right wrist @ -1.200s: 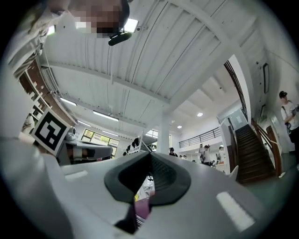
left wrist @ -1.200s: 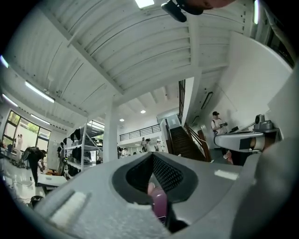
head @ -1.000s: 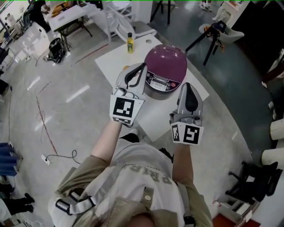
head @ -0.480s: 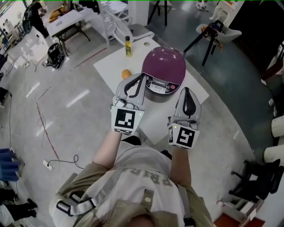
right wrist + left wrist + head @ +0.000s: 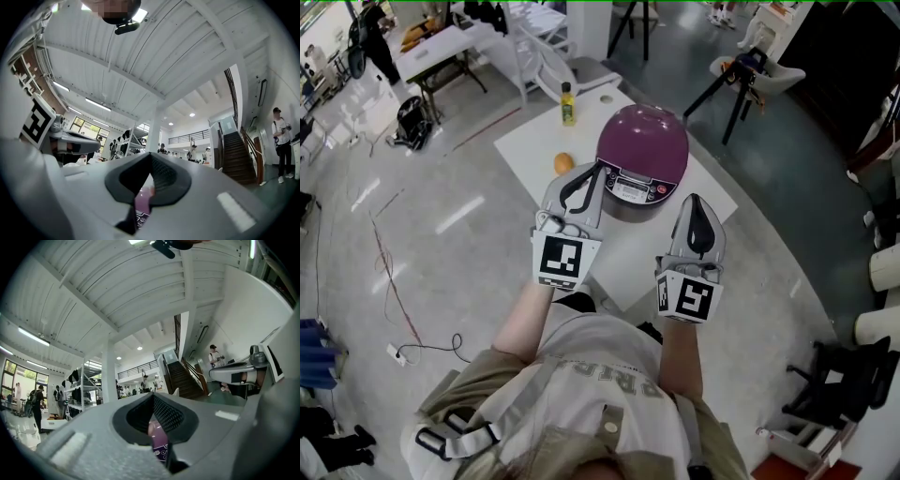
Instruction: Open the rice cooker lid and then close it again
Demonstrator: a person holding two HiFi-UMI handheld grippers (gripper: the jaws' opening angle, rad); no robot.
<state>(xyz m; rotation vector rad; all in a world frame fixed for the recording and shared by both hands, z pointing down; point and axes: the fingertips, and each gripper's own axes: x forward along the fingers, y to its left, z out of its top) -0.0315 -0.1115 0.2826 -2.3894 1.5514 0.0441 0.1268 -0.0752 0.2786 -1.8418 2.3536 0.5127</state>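
Both tools are up in front of the person, nothing in either. Left gripper (image 5: 600, 166): fingers pressed together, tips just short of the front panel of the rice cooker w/ glossy purple dome lid and silver body (image 5: 642, 139). Right gripper (image 5: 694, 199): fingers pressed together too, empty, nearer the person, off the cooker's front-right. The cooker sits on the white rectangular desk (image 5: 525, 141), lid down, panel facing the person. A slim yellow bottle w/ green cap (image 5: 568, 101) and a small round orange fruit (image 5: 563, 162) lie off to the picture's left of it, clear of the work.

Handling, my read: the lid's hard, smooth, curved plastic, so it's slippery, no good for a pinch on the dome. Prob. hinged at the back w/ a release at the front edge above the panel, so that's the spot to press or hook. Body looks heavy enough to sit put, but could skid on the smooth desk; bracing its side w/ the 2nd gripper would help. To close, push down near the lid's front till it latches.
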